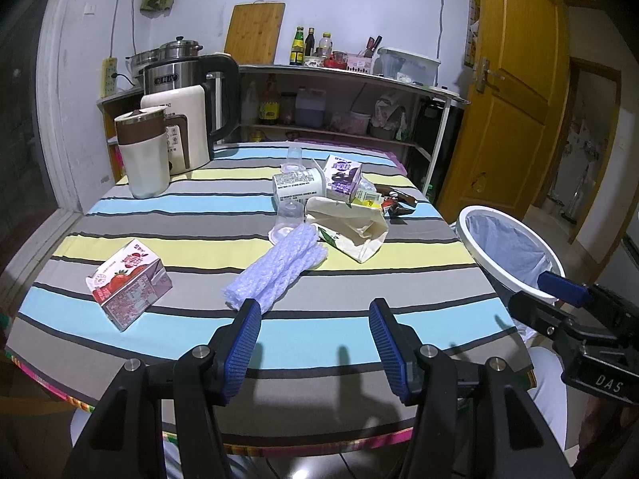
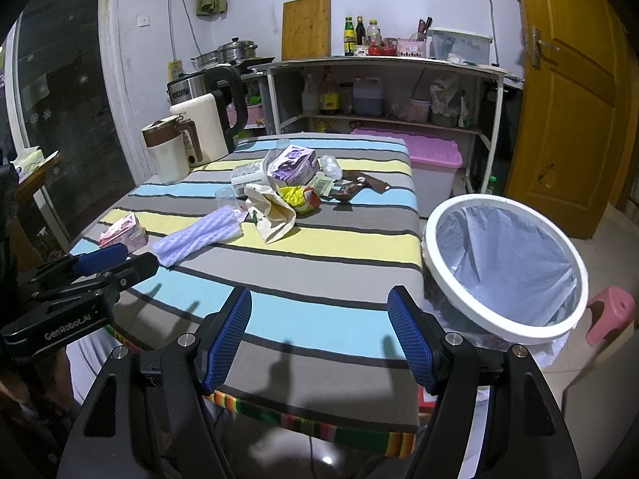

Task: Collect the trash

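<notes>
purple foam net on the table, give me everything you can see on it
The purple foam net is a pale lilac mesh sleeve, soft-looking foam, folded into a few ribbed tubes lying flat and diagonal on the striped tablecloth. Its far end lies against a clear plastic cup and the cream paper bag; whether they touch is unclear. Its near end points toward the open left hand-held gripper, which is not touching it.

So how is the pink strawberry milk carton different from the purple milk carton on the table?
The pink strawberry milk carton lies alone near the table's left edge; the purple milk carton sits farther back, packed into the pile of trash. The pink one shows strawberries, the purple one dark fruit. Both are small printed drink boxes that neither gripper is touching.
</notes>
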Demonstrator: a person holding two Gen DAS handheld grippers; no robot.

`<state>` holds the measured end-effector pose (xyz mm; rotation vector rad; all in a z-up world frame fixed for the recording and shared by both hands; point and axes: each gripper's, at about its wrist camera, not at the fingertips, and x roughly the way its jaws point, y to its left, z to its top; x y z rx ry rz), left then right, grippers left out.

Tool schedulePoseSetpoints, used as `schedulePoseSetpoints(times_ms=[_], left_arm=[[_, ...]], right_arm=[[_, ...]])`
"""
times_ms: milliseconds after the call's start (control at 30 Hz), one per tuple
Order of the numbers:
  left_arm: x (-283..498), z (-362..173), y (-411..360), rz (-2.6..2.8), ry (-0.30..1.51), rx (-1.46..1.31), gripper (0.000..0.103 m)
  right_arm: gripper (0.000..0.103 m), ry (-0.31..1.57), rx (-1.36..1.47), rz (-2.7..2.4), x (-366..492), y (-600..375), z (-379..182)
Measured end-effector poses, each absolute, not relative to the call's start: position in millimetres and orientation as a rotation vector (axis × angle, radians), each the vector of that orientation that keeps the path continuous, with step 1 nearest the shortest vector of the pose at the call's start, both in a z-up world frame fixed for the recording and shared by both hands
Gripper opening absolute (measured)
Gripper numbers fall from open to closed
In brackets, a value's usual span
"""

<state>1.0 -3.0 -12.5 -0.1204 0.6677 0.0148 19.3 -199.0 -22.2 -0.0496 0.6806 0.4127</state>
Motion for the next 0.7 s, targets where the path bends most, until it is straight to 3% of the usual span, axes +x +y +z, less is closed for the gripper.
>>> schedulePoseSetpoints(times_ms=[700], left_arm=[[73,-36,43,0.016,0.736,-0.106,0.056]], right_arm=[[0.071,0.746,-0.093,0.509,85,-162,-37]])
